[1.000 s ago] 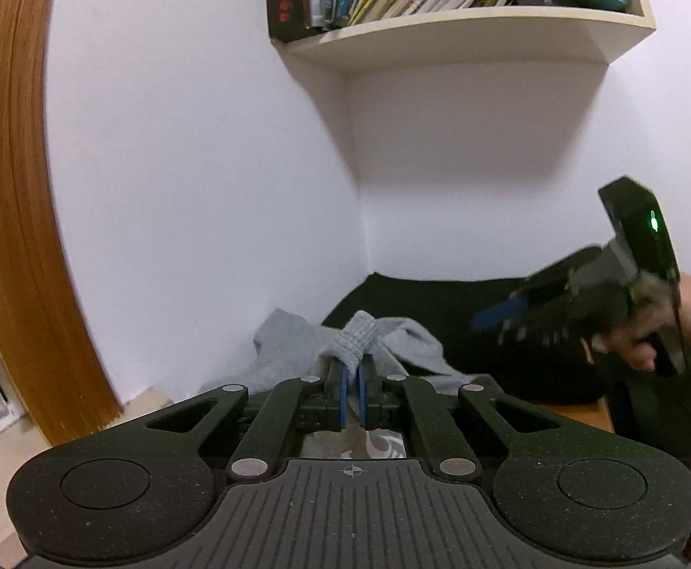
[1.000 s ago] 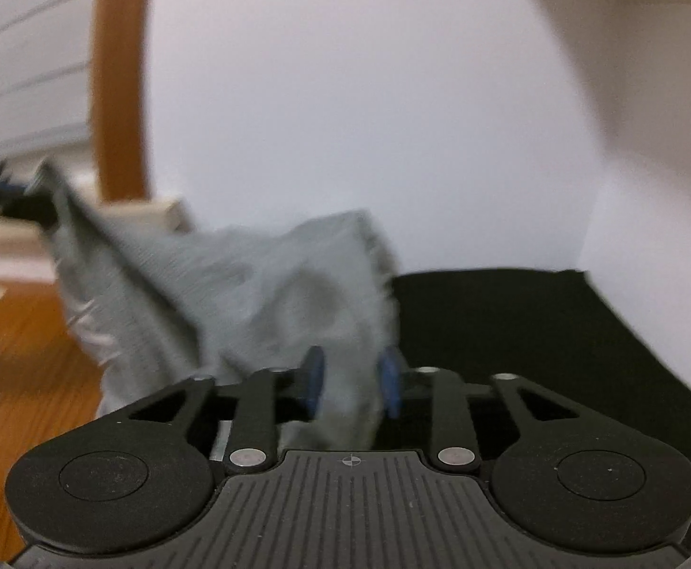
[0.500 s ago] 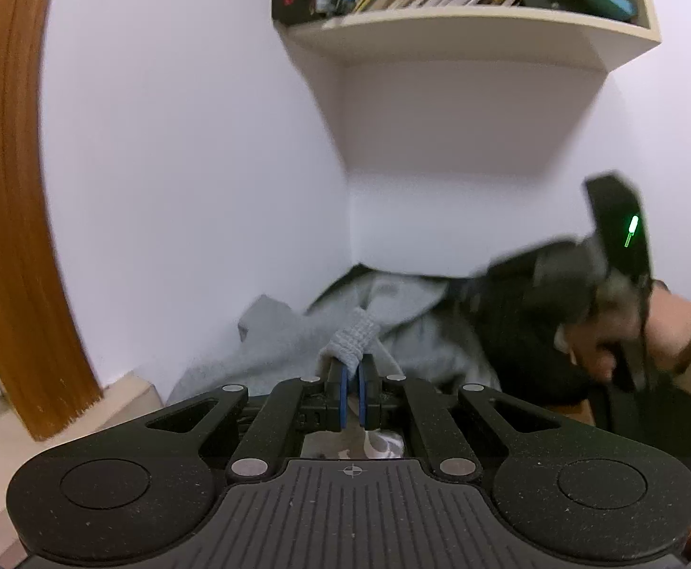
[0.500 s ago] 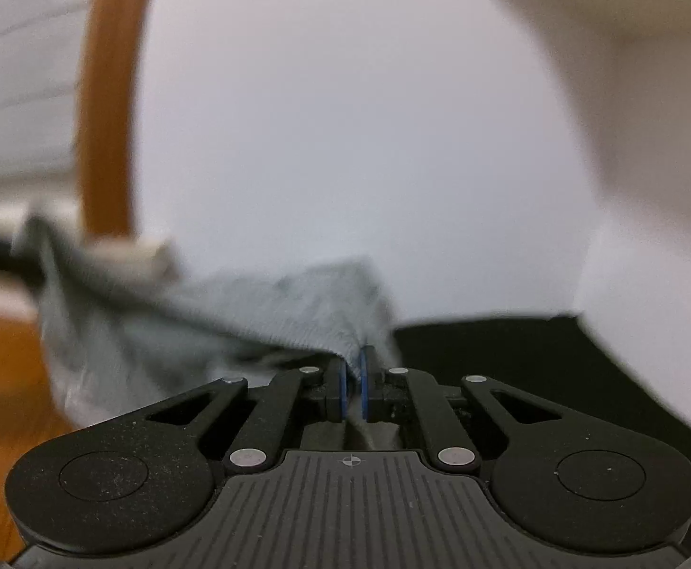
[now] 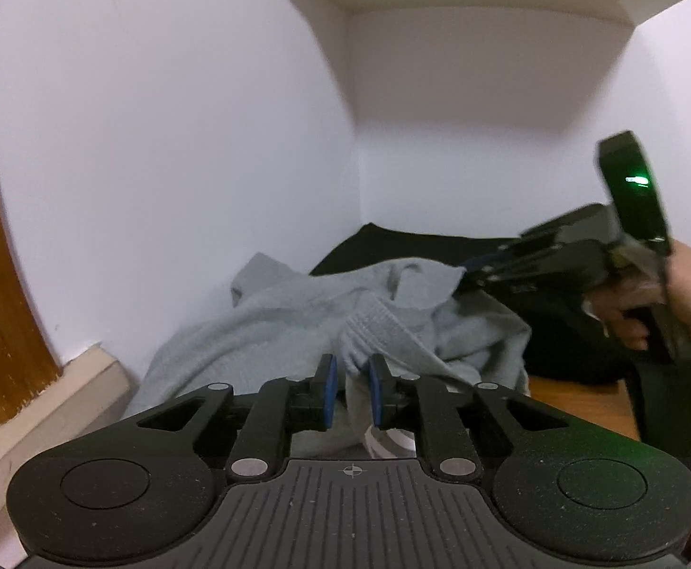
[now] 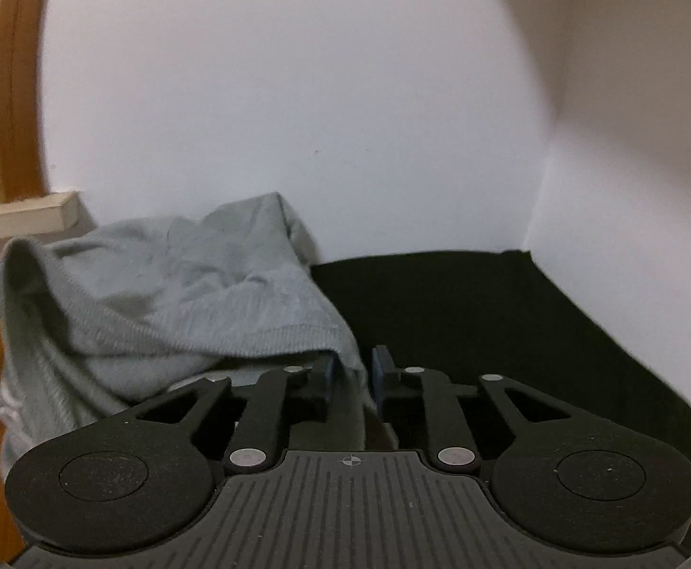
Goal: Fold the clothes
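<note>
The left tool [image 5: 349,381] points slightly downward toward the far corner, its blue pads [image 5: 329,386] parted by a narrow gap; the jaws have just been opening, with grey cloth lying loose between them. The right tool [image 6: 351,374] tilts down likewise, its jaws also just opened a little, a fold of cloth between the pads without being pinched. Off to the right, the person's right hand [image 5: 649,298] wraps around that tool's handle.

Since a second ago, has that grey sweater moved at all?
Yes. The grey sweater has dropped onto the black cloth toward the wall corner, and both jaws have just opened off it.
</note>
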